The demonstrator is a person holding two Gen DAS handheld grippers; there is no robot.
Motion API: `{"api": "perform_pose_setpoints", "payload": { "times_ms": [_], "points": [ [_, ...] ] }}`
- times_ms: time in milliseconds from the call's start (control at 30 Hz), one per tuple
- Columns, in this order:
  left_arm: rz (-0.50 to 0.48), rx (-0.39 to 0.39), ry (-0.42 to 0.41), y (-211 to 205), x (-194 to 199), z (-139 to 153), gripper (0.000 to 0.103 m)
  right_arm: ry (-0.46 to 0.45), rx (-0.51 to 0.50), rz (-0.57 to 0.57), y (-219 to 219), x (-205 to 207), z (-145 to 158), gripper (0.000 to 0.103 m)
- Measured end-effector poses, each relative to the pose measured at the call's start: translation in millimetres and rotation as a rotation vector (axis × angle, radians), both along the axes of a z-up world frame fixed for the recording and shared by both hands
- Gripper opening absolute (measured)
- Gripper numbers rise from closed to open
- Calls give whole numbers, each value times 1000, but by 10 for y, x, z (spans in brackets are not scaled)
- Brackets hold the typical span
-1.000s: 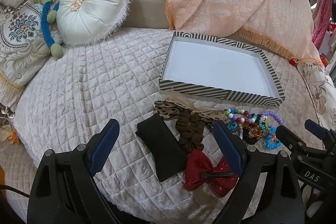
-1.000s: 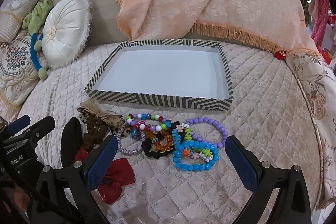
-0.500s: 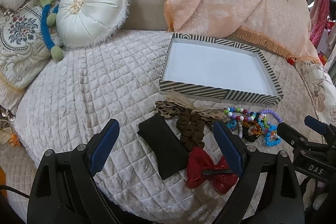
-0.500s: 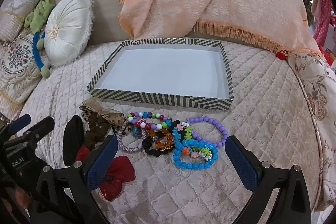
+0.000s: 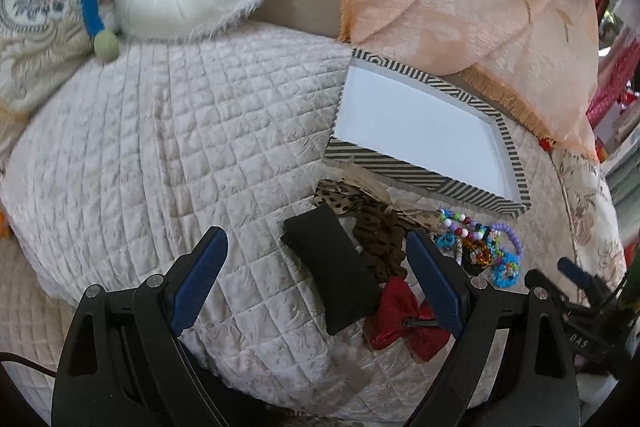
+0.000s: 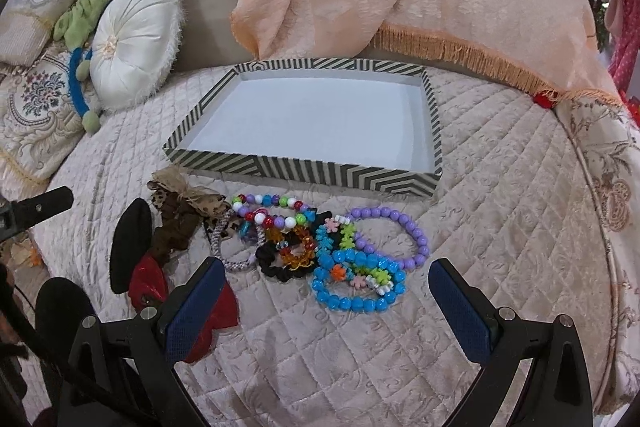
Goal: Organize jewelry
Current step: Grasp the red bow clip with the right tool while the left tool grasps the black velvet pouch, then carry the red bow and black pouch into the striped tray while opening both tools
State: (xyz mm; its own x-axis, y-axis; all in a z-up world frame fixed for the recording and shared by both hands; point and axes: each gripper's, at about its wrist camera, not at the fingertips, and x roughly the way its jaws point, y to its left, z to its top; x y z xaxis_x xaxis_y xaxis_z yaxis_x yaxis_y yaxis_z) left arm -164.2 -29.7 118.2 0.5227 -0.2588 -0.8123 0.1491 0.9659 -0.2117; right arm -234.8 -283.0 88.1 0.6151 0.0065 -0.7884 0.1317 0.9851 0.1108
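Both tongs were spread wide with nothing in them: left gripper point(image 5: 316, 267) over the black cloth pouch point(image 5: 332, 271), right gripper point(image 6: 326, 293) over the bright plastic bead bracelets point(image 6: 352, 259), striped cardboard tray point(image 6: 304, 173) just behind

My right gripper point(image 6: 326, 301) over bare quilt point(image 6: 500, 227) — bracelet pile point(image 6: 340, 247) just ahead; striped tray point(image 6: 304, 171) beyond, seemingly unobstructed.

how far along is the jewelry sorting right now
Nothing is sorted yet: the striped tray is empty. Nothing in hand: left gripper and right gripper are open. Left: the beaded bracelets, scrunchies and red bow lie on the quilt.
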Motion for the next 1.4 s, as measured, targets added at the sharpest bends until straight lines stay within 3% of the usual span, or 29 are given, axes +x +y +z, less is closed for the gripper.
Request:
{"api": "perform_pose_setpoints", "payload": {
  "times_ms": [233, 367, 567, 700, 733, 800, 833, 867, 1000, 1067, 1100, 1400],
  "points": [
    [26, -41, 74, 57, 48, -170, 91, -3, 60, 136, 239, -47, -88, 97],
    [40, -43, 126, 13, 108, -339, 91, 12, 98, 295, 550, -74, -195, 91],
    [47, -34, 151, -83, 178, -480, 91, 26, -38, 537, 1055, 2, -365, 90],
    [53, 6, 169, -130, 252, -593, 91, 27, -90, 596, 1174, 149, -489, 86],
    [55, 13, 172, -138, 265, -616, 91, 32, -86, 598, 1180, 188, -528, 82],
    [48, 25, 178, -163, 294, -670, 91, 62, -82, 604, 1179, 254, -620, 63],
    [48, 35, 178, -171, 302, -688, 91, 72, -74, 605, 1154, 227, -613, 47],
    [45, 43, 176, -177, 304, -713, 84, 82, -65, 599, 1131, 218, -649, 42],
    [0, 18, 217, -209, 315, -834, 31, 52, -23, 569, 1066, 121, -628, 27],
    [-6, -19, 218, -191, 296, -830, 24, 29, -5, 545, 1016, 64, -560, 21],
    [-6, -17, 210, -189, 291, -806, 16, 22, 11, 532, 979, 35, -520, 21],
    [-71, -9, 81, -106, 93, -216, 11, -62, 37, 405, 558, -127, -22, 20]
  ]
}}
